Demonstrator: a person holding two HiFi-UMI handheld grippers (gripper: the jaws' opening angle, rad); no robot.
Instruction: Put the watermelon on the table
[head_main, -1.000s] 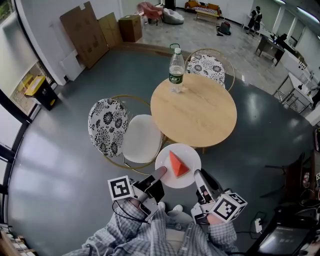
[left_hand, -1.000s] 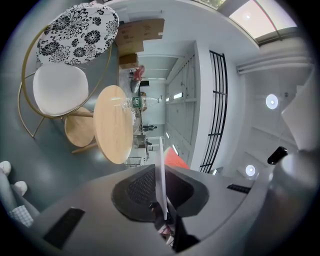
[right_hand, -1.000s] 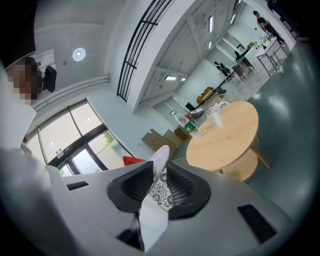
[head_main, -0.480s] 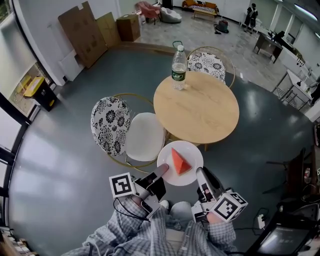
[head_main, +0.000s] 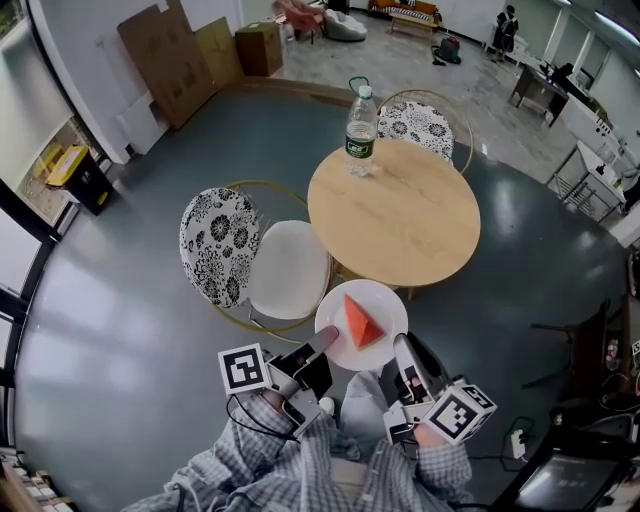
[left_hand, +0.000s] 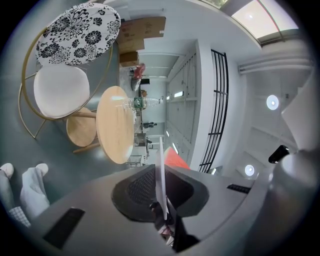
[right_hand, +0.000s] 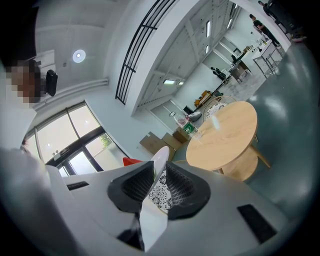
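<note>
A red wedge of watermelon (head_main: 358, 322) lies on a white plate (head_main: 385, 302) held in the air just short of the round wooden table (head_main: 393, 210). My left gripper (head_main: 322, 345) is shut on the plate's near-left rim; in the left gripper view the plate (left_hand: 161, 160) runs edge-on between the pads, with the watermelon (left_hand: 176, 159) behind it. My right gripper (head_main: 403, 348) is at the near-right rim. Its jaws stand around the plate (right_hand: 159, 161), which leans on one pad, with a gap at the other. The watermelon (right_hand: 131, 161) peeks over the jaw.
A water bottle (head_main: 361, 133) stands at the table's far edge. A white-seated chair with a floral back (head_main: 255, 262) stands left of the table, another floral chair (head_main: 420, 130) behind it. Cardboard boxes (head_main: 195, 60) lean on the far wall. Grey floor lies all around.
The plate, the watermelon and both grippers keep their places. The person's leg has come forward beneath the plate, and the whole view has shifted slightly.
</note>
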